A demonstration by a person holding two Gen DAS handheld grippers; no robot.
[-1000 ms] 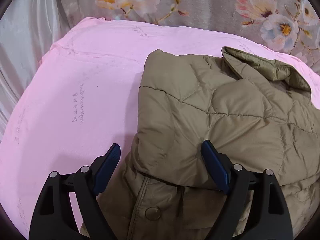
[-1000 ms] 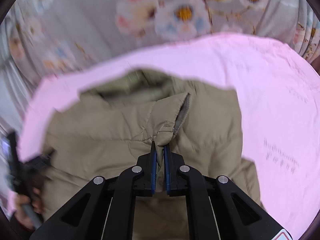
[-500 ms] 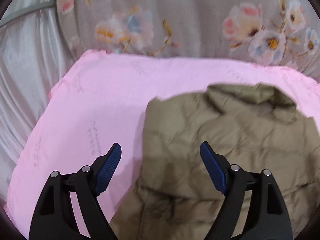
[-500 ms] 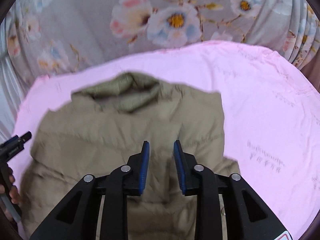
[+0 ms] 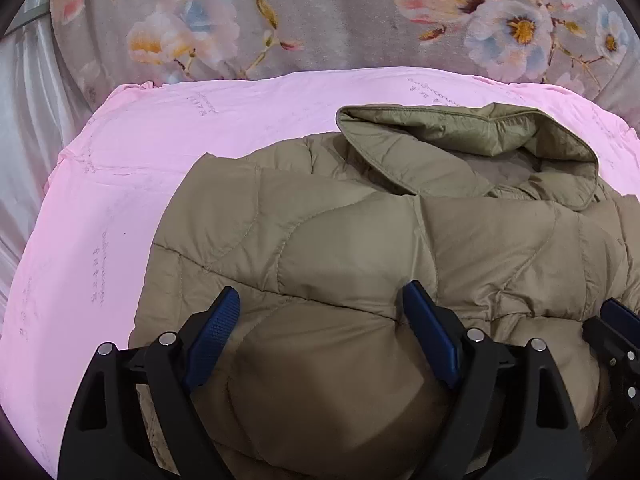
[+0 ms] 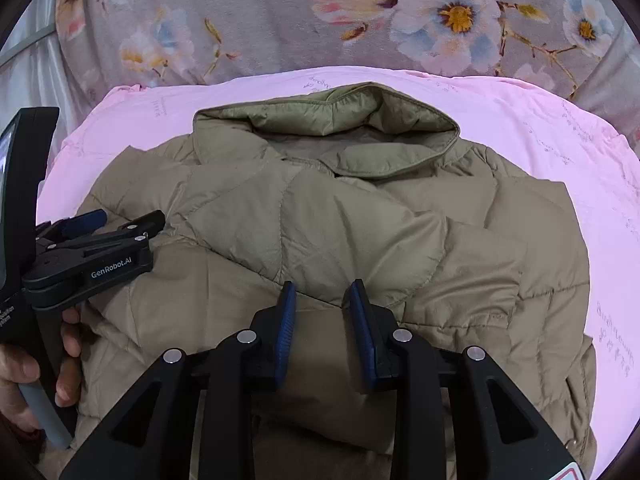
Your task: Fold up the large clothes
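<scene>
Floral curtain fabric hangs behind the pink sheet we are working on, and the olive quilted jacket lies spread across that sheet, its hood at the far end, toward the curtain, and both sides seemingly folded in over the middle.

Our left gripper hovers over the jacket's near left part with its fingers spread wide and nothing between them. Our right gripper sits over the middle of the near part; its fingers stand partly apart, with a clear gap, and they pinch no cloth. In the right wrist view we also see the left gripper from the side, carried by a hand at the picture's left edge.

We judge this jacket to be light but bulky: the padded panels are soft and puffy, they will spring back when pressed, and the smooth shell looks slippery. A shallow bite on one panel would likely slide off. We would rather take hold at the near hem, one gripper toward each corner, closing over the full folded thickness along a stitched seam where the filling is thinner, then lift both together and carry the hem toward the hood.
</scene>
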